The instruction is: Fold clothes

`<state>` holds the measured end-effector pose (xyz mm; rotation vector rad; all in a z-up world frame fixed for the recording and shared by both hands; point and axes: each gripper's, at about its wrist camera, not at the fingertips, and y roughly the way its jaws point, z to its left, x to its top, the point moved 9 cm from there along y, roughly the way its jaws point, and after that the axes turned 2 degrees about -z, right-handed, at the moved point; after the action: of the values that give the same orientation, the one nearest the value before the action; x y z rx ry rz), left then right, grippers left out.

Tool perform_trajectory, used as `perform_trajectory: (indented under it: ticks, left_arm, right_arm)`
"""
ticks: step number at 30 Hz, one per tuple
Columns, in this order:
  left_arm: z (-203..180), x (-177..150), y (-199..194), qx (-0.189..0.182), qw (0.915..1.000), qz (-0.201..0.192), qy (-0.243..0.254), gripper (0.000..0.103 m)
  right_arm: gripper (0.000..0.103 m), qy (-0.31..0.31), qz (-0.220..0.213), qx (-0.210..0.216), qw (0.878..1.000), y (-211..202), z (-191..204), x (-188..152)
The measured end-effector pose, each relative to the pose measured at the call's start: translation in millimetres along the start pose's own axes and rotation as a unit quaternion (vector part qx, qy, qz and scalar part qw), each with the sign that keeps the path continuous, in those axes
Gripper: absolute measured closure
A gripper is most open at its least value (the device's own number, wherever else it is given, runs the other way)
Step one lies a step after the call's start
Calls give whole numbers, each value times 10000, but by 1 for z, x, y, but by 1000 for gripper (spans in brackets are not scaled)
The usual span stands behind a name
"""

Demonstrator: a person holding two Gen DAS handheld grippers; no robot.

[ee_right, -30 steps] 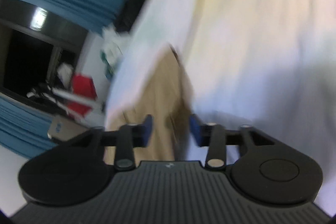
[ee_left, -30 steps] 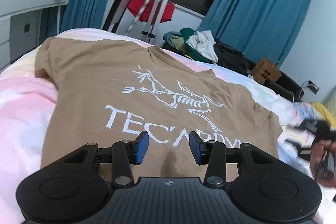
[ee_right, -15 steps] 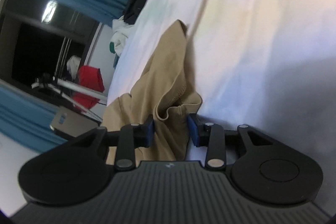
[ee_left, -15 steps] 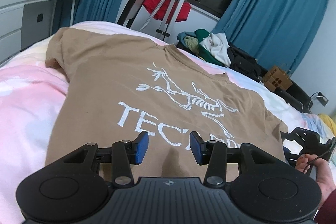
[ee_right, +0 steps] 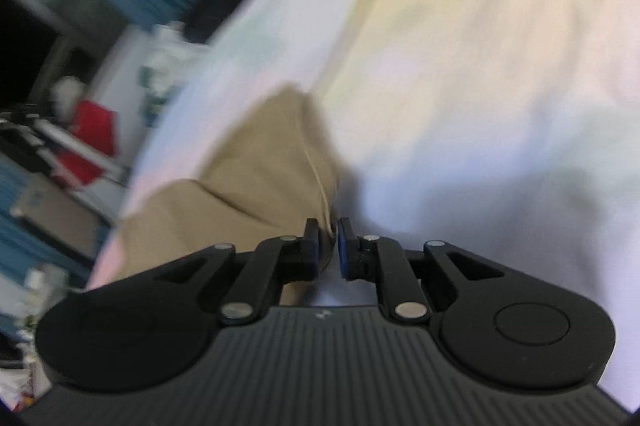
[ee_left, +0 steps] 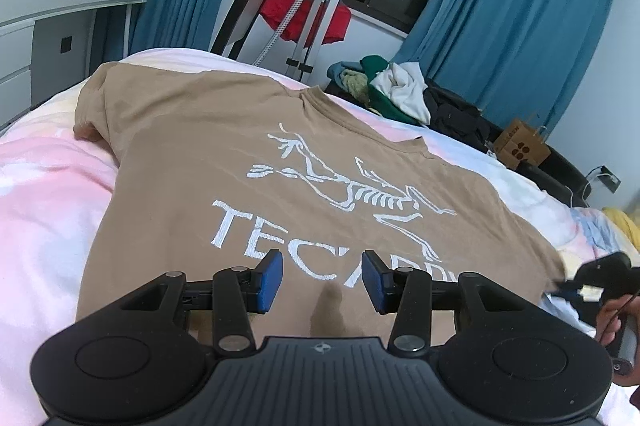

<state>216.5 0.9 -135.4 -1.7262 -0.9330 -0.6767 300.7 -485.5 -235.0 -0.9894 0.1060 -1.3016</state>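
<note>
Tan cotton, the shirt (ee_left: pixel 256 162) lies spread flat on the bed (ee_left: pixel 44 194), print up and collar at the far side, so its edges are free to lift for a first fold. My left gripper (ee_left: pixel 322 280) hovers over the near hem with its jaws partly apart and nothing between them, waiting on that side, I judge. My right gripper (ee_right: pixel 328 246) is at the shirt's right edge, its jaws closing to a narrow gap around a pinch of the hem; that view is blurred, so I cannot tell if the pads press yet.
</note>
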Motion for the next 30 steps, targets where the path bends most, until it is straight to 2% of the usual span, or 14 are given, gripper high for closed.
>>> perform_trajectory:
  ticks: [2, 4, 6, 7, 8, 11, 15, 17, 21, 24, 25, 27, 28, 30]
  left_arm:
    - [0, -1, -1, 9, 10000, 23, 35, 57]
    - [0, -1, -2, 13, 10000, 27, 58, 56]
    - [-1, -1, -3, 10, 10000, 22, 86, 54]
    - [-2, -1, -4, 8, 9999, 19, 101, 53]
    - [-2, -1, -4, 6, 9999, 16, 116, 53]
    - [-3, -2, -3, 30, 9999, 66, 118, 51]
    - [-3, -3, 2, 64, 9998, 119, 151, 50]
    - [-2, -3, 3, 66, 9998, 140, 156, 50]
    - [2, -2, 6, 71, 9998, 163, 77, 50]
    - [6, 0, 10, 60, 9998, 178, -37, 50]
    - [6, 1, 11, 54, 9998, 180, -49, 50]
    - [7, 3, 15, 55, 9998, 173, -38, 50]
    - [7, 3, 16, 68, 9998, 161, -6, 50]
    - [8, 4, 18, 97, 9998, 137, 51, 50]
  right_arm:
    - [89, 268, -17, 63, 9996, -6, -11, 4]
    - [84, 614, 108, 419, 9972, -8, -13, 5]
    - [59, 946, 278, 823, 9917, -6, -10, 2]
    - [35, 1079, 337, 998, 9886, -4, -7, -1]
    - [25, 1186, 365, 1162, 9854, -1, -4, -5]
    - [25, 1183, 416, 1448, 9815, 16, 11, -15]
    - [25, 786, 51, 2008, 9765, 35, 37, -17]
    - [24, 436, -196, 2201, 9743, 45, 51, -14]
    - [24, -521, -511, 2223, 9722, 69, 79, -4]
    - [29, -1021, -733, 2174, 9680, 80, 99, 1]
    - [37, -1148, -802, 2152, 9665, 83, 106, 2]
    - [70, -1367, -955, 1874, 9680, 88, 116, 6]
    - [94, -1417, -1025, 1679, 9702, 91, 119, 8]
    - [93, -1292, -1107, 1558, 9730, 90, 115, 12]
